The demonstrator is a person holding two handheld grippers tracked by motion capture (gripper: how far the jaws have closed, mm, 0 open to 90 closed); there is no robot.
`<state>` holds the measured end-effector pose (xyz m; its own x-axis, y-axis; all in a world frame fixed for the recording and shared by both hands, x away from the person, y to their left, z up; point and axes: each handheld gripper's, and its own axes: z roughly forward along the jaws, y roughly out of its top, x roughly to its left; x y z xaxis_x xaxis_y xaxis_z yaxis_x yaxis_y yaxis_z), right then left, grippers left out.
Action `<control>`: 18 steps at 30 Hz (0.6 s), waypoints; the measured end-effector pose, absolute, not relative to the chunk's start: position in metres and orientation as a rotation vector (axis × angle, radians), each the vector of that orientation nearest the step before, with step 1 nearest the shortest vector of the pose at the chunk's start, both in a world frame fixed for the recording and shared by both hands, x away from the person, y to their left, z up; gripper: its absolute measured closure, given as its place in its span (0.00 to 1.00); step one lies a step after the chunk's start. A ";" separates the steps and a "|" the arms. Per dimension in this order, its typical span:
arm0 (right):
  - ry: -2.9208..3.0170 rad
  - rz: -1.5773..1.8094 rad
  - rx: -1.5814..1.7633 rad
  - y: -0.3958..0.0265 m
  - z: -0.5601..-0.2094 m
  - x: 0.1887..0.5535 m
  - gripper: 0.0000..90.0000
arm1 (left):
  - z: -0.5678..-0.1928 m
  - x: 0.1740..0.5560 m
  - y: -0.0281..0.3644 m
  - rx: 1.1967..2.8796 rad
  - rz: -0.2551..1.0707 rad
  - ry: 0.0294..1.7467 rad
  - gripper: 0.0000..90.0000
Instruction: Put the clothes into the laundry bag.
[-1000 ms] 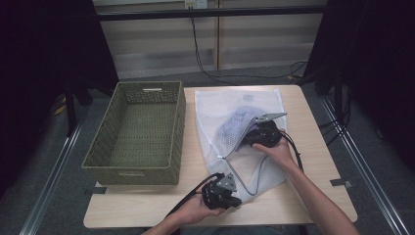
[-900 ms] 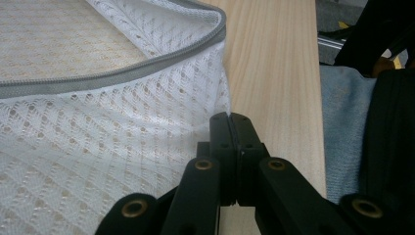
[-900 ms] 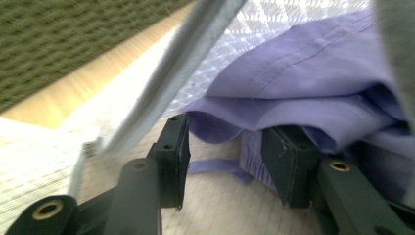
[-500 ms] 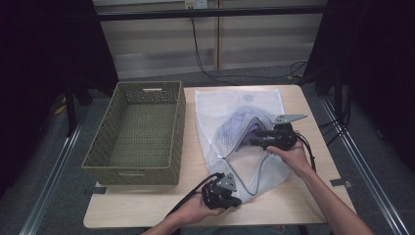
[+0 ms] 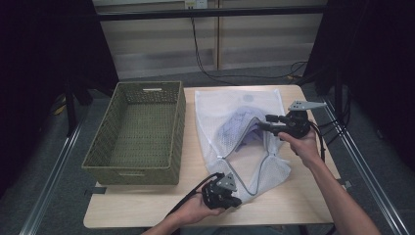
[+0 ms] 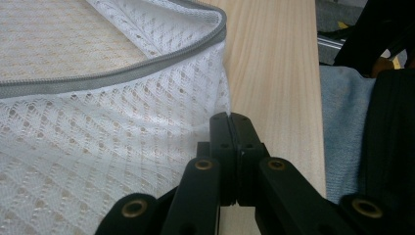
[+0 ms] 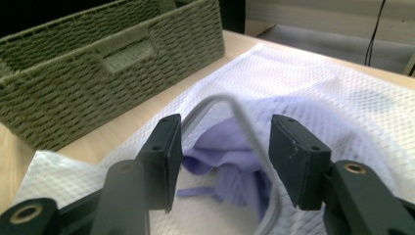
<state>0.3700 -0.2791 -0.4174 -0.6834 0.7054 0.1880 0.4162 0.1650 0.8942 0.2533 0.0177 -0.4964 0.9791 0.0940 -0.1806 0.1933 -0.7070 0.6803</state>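
1. The mesh bag (image 5: 240, 132) lies at frame centre on the tabletop (image 5: 293, 205), garment (image 7: 244, 161) inside.
2. Left gripper (image 5: 234, 199) fingers (image 6: 230, 142) together, pinching the bag's lower corner.
3. Right gripper (image 5: 263, 123) fingers (image 7: 166, 152) apart, just been opening; zipper rim (image 7: 244, 122) between them, untouched.

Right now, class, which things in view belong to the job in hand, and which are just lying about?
In the job:
- white mesh laundry bag, zip edge open
- lilac garment inside it
- left gripper, shut at the bag's near edge
- right gripper, open at the bag's mouth

Lying about:
- green woven basket
- black cables on the floor
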 end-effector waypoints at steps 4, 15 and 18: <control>2.157 1.526 1.106 -0.283 -0.414 0.379 0.45 | -0.497 0.253 0.018 2.357 -0.179 0.201 1.00; 2.227 1.445 1.117 -0.270 -0.425 0.400 0.49 | -0.497 0.254 0.018 2.357 -0.182 0.198 0.99; 2.226 1.444 1.104 -0.267 -0.426 0.401 0.52 | -0.497 0.254 0.018 2.357 -0.181 0.206 1.00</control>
